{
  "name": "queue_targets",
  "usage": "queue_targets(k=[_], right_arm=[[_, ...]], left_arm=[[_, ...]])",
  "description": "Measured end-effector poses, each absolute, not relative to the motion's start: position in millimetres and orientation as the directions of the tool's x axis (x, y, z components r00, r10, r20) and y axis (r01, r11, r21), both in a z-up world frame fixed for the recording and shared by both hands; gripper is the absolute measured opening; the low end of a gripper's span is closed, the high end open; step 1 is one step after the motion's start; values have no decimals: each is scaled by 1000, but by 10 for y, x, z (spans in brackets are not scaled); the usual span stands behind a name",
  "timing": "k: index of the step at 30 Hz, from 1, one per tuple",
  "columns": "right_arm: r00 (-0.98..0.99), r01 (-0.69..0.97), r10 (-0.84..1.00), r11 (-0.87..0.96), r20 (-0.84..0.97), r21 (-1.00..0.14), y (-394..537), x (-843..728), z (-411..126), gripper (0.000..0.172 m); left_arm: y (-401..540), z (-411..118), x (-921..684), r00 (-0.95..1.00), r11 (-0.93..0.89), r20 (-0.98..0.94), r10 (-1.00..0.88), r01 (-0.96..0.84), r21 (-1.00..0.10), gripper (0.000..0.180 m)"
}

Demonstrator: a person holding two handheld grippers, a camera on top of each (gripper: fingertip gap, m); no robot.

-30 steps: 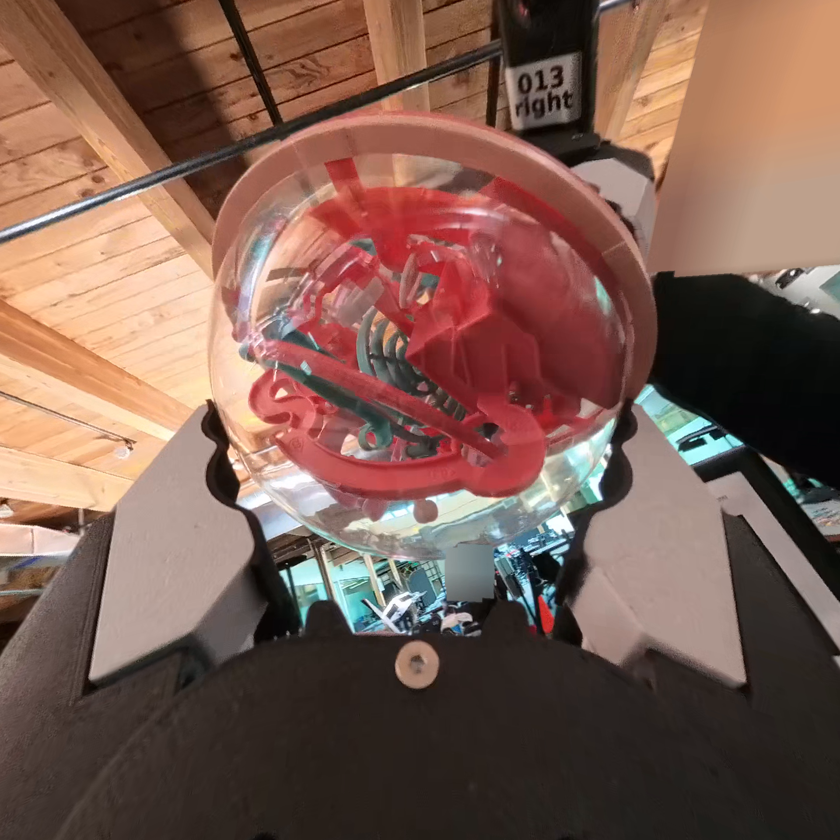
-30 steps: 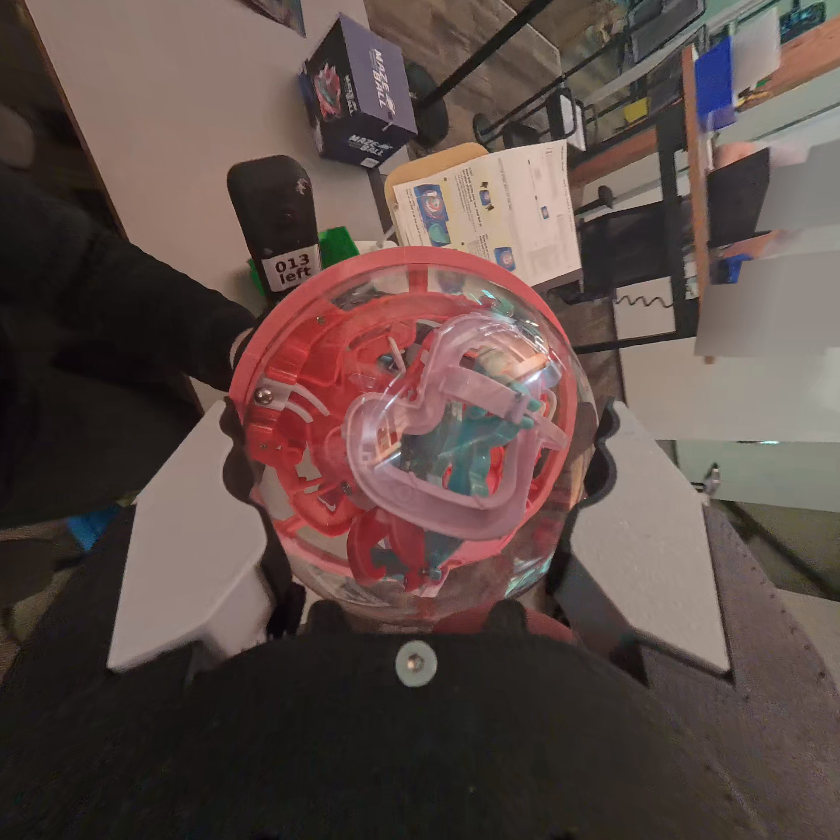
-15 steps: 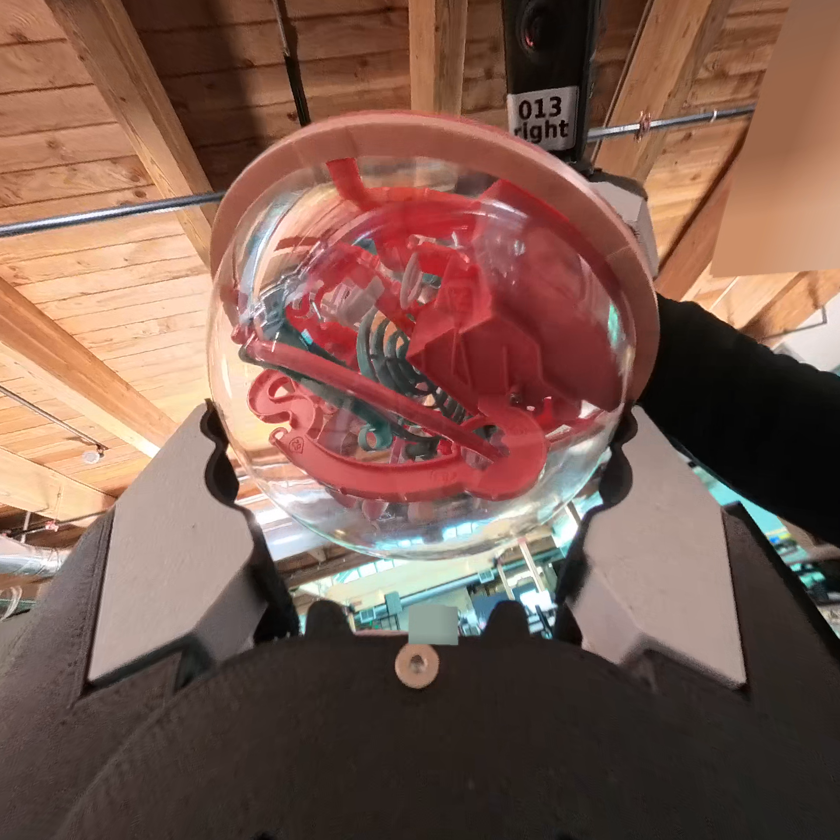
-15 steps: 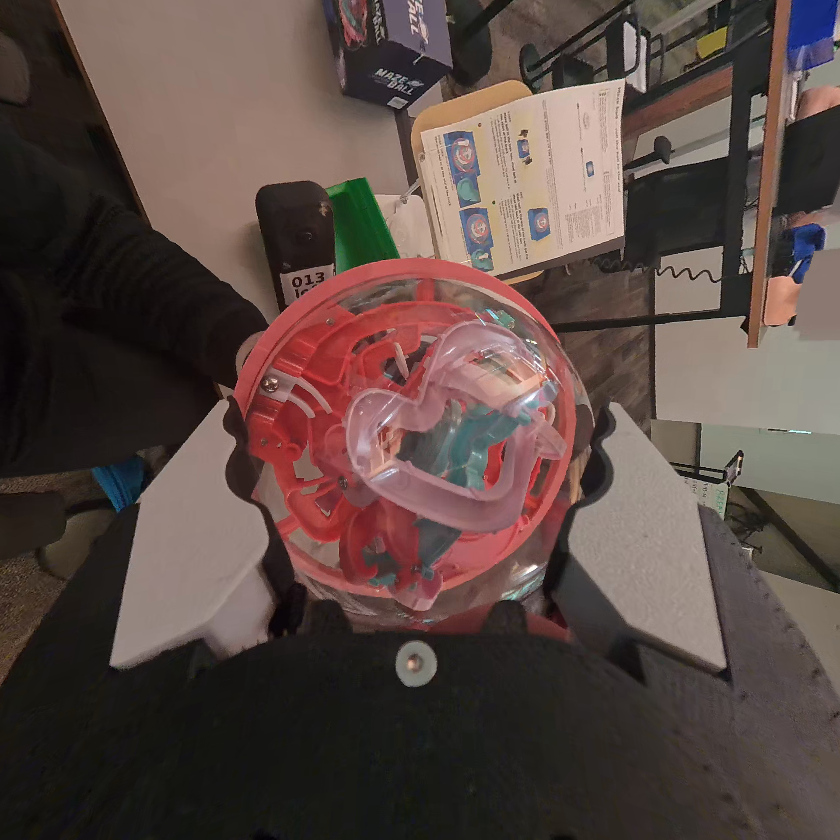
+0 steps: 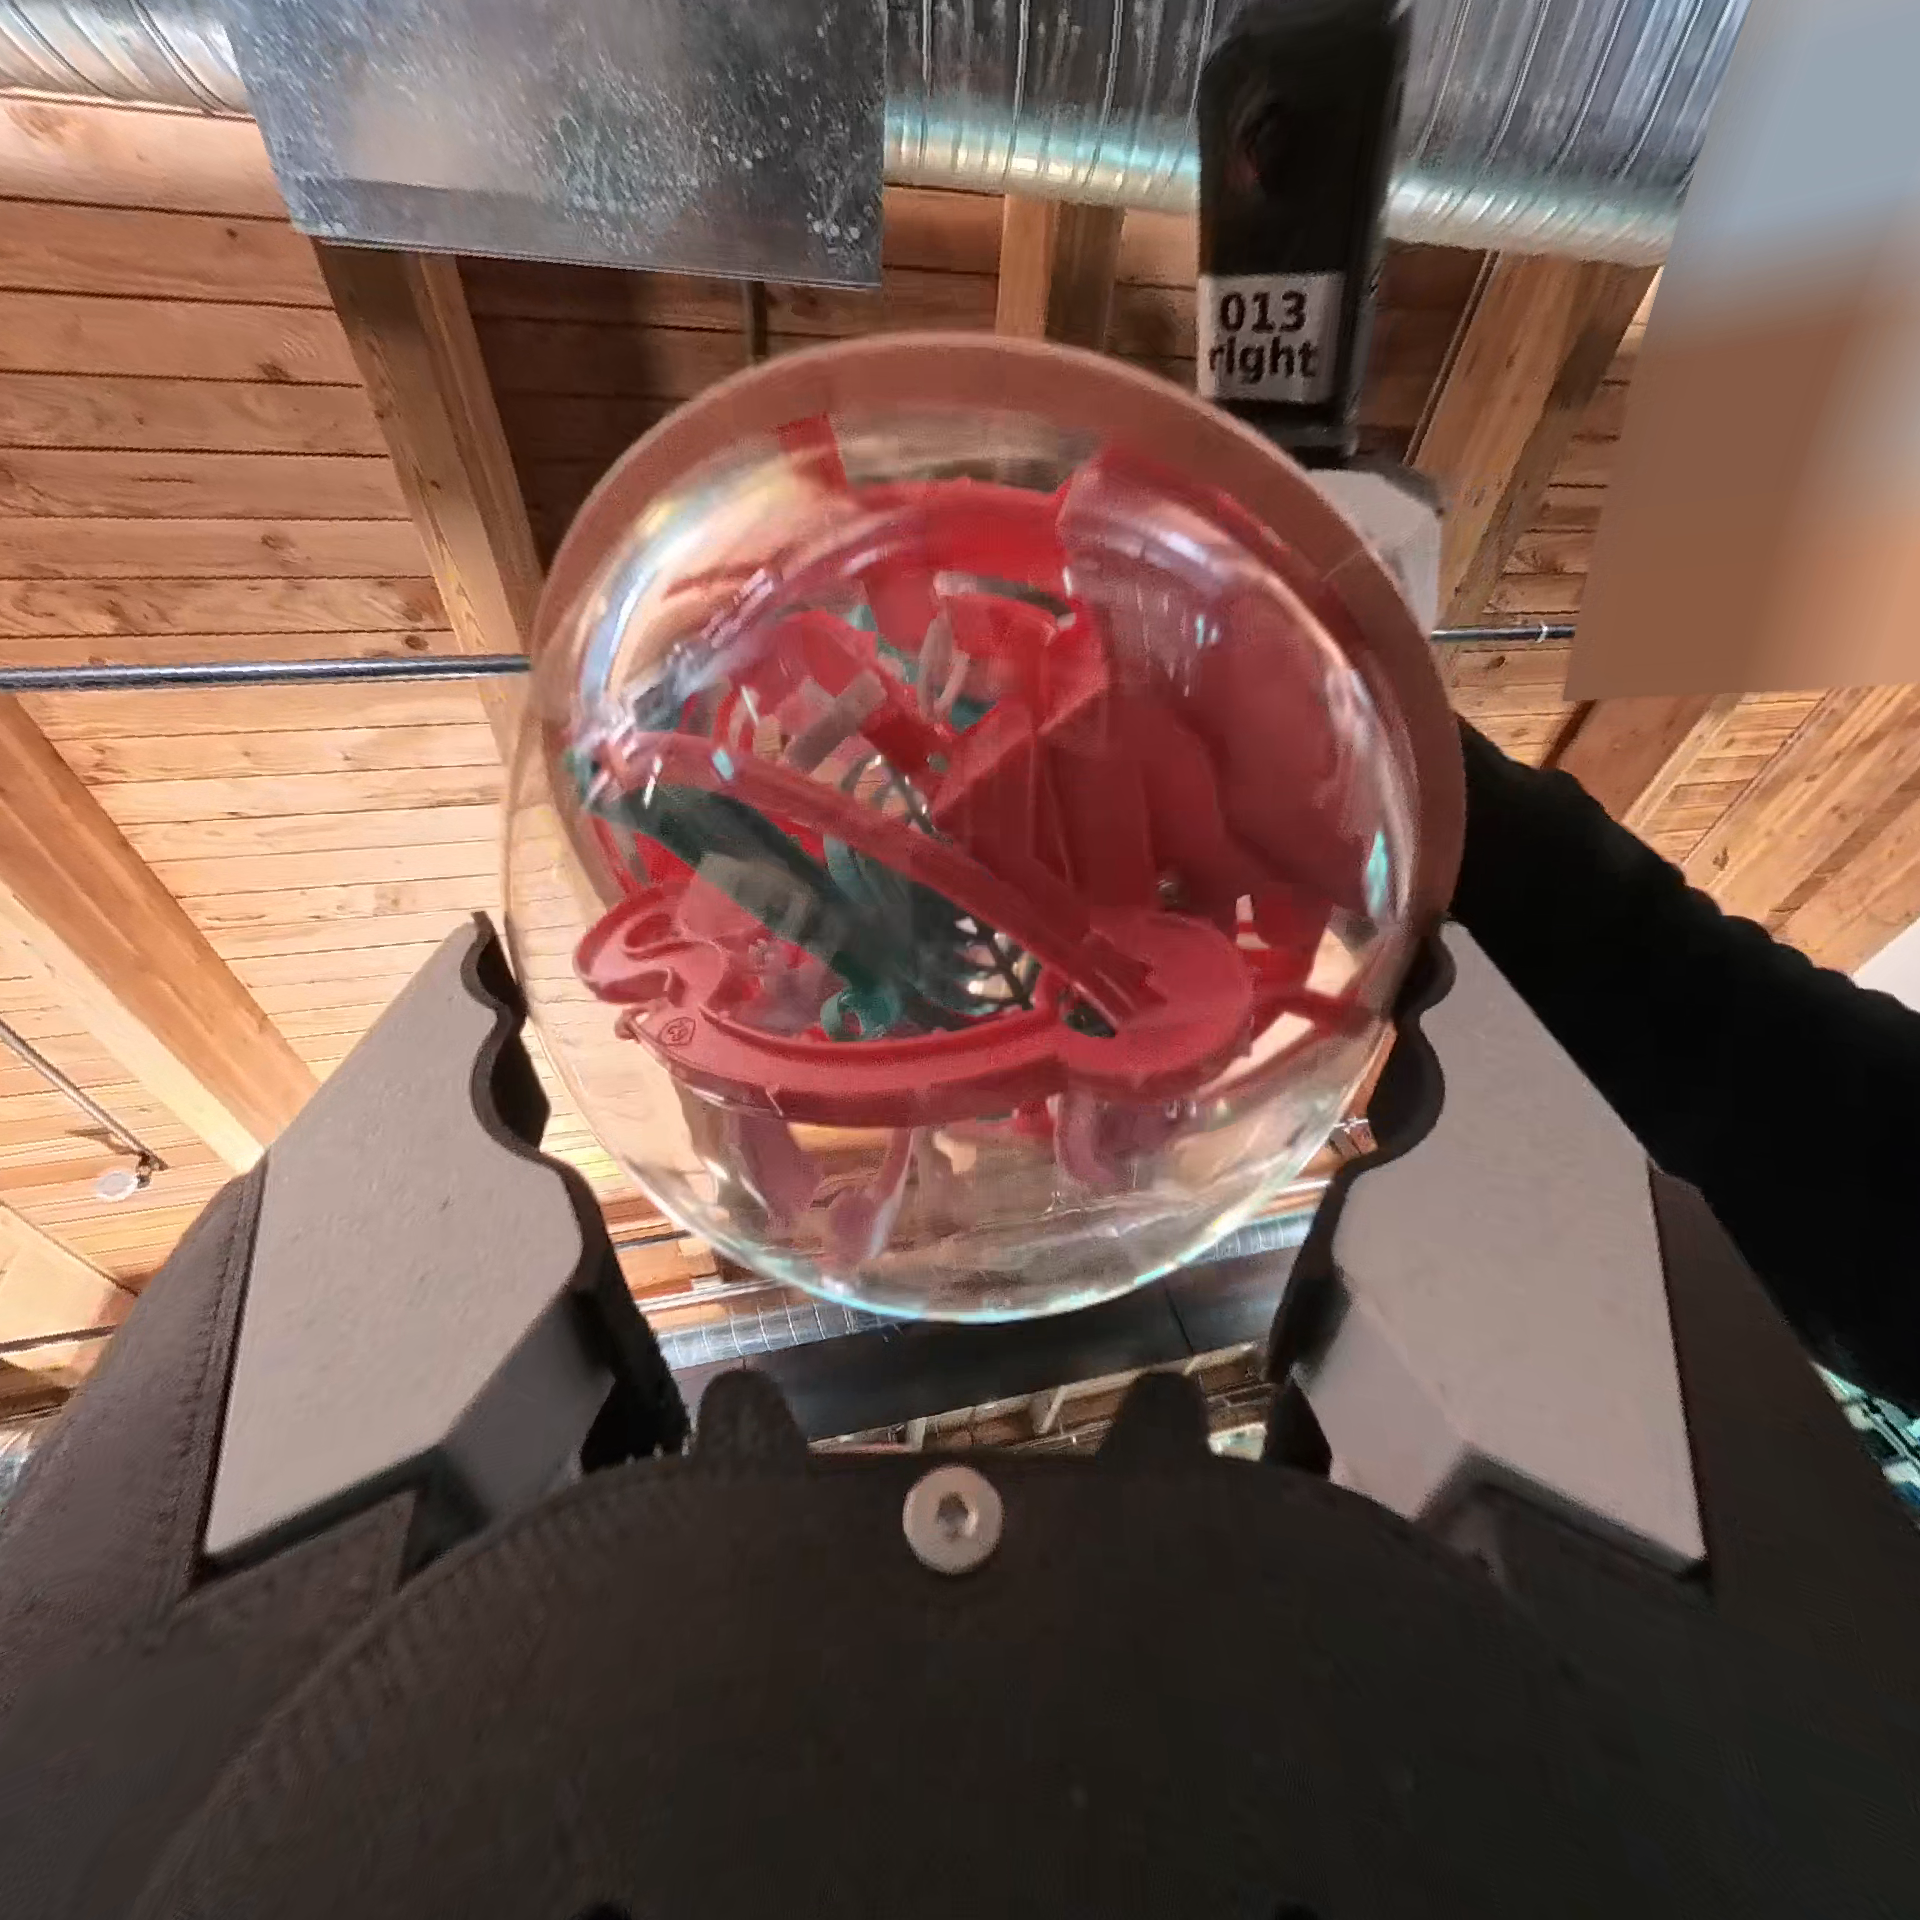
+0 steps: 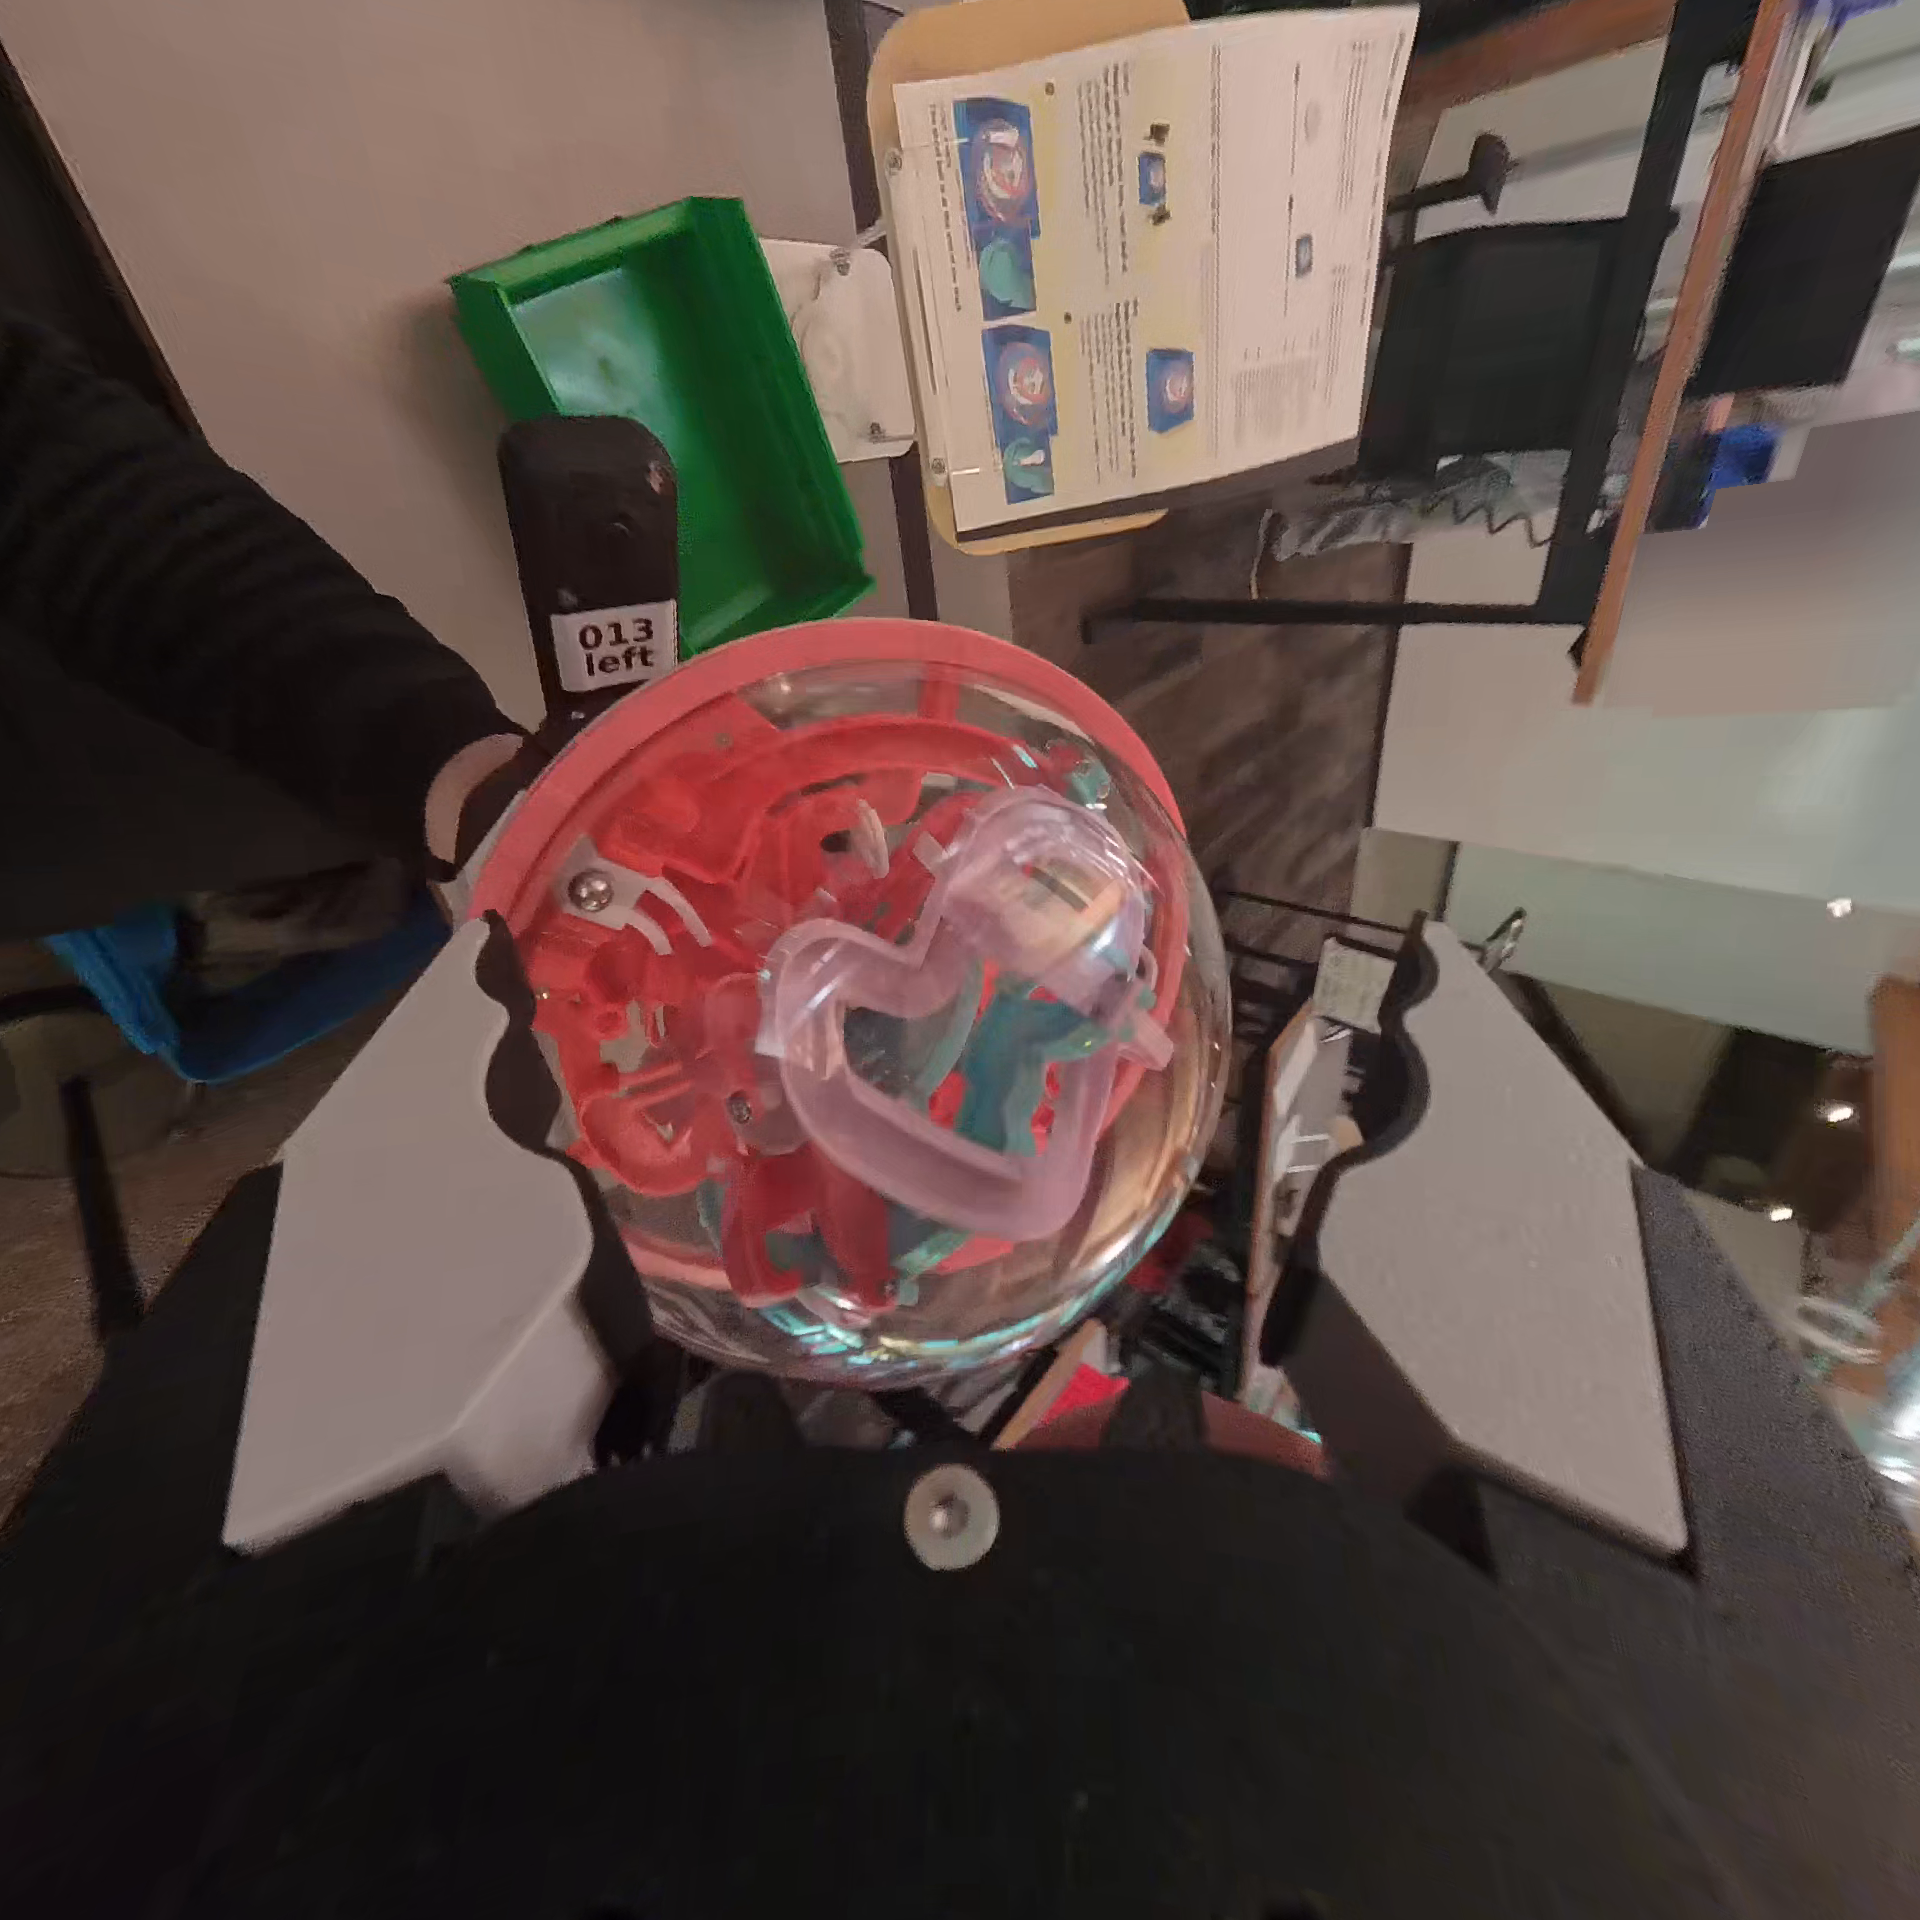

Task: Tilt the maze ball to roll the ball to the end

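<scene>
Setting: wooden plank ceiling [image 5: 208, 499] with beams and a silver metal duct [image 5: 582, 125] overhead in the left wrist view; a pale wall, a desk frame and dark flooring in the right wrist view.
Left gripper [image 5: 961, 971]: spread wide, both black-edged fingers [image 5: 499, 1039] pressed to opposite sides of the clear sphere, which sits squarely between them.
Right gripper [image 6: 956, 1023]: spread wide; its left finger [image 6: 509, 1039] touches the sphere near the pink rim, while its right finger [image 6: 1397, 1039] stands clearly apart from it, with a gap between pad and shell.
Maze ball [image 5: 977, 831]: a transparent globe with a pink equator ring, red and teal tracks inside and a clear pinkish looping track facing the right wrist camera; held up in the air, somewhat motion-blurred.
Small ball [image 6: 592, 890]: a silver bead lying on a white track piece close to the pink ring, on the upper left of the globe in the right wrist view.
Sleeves: a black sleeve [image 5: 1714, 1039] reaches in behind the globe.
Beyond: a green tray [image 6: 665, 416] and a clipboard with a printed sheet [image 6: 1143, 270] lie behind the globe.
</scene>
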State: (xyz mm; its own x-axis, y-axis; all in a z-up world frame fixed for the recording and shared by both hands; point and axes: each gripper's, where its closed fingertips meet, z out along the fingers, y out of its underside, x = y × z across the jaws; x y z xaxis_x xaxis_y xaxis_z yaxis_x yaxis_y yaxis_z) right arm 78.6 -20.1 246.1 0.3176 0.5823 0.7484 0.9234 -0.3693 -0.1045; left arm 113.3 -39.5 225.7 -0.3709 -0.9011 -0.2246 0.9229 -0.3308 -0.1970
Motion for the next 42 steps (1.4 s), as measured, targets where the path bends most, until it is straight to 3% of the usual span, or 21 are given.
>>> queue_targets(k=[2,4,6,20,27,31,35,39,42], right_arm=[[455,878,605,-429,654,-214,-241,908,2421,156],[631,776,649,-524,426,-350,-289,1028,2200,157],[652,755,646,-505,398,-418,-248,1086,2134,156],[650,760,629,-522,427,-387,-79,1049,2015,148],[611,790,642,-458,463,-407,-127,1015,2027,146],[553,828,627,-341,548,-445,-236,918,2175,146],[448,861,560,-61,697,-505,-425,667,2448,146],[316,890,427,176,847,-421,-697,448,2664,146],[201,904,297,310,933,-294,-914,253,2806,146]], left_arm=[[-417,2292,1094,-383,-346,-235,-893,920,-185,157],[-425,2300,1083,-424,-394,-233,-875,904,-166,158],[-378,2229,1126,-439,-412,-219,-872,897,-158,158],[-177,2055,1160,-682,-673,-173,-710,730,-119,157],[-196,2053,1142,-708,-692,-191,-680,706,-150,158],[-279,2212,1017,-632,-581,-288,-720,775,-249,157],[-453,2479,762,-502,-378,-468,-727,862,-337,157],[-721,2711,536,-349,-117,-668,-657,923,-367,158],[-942,2867,325,-211,79,-801,-560,949,-305,158]])
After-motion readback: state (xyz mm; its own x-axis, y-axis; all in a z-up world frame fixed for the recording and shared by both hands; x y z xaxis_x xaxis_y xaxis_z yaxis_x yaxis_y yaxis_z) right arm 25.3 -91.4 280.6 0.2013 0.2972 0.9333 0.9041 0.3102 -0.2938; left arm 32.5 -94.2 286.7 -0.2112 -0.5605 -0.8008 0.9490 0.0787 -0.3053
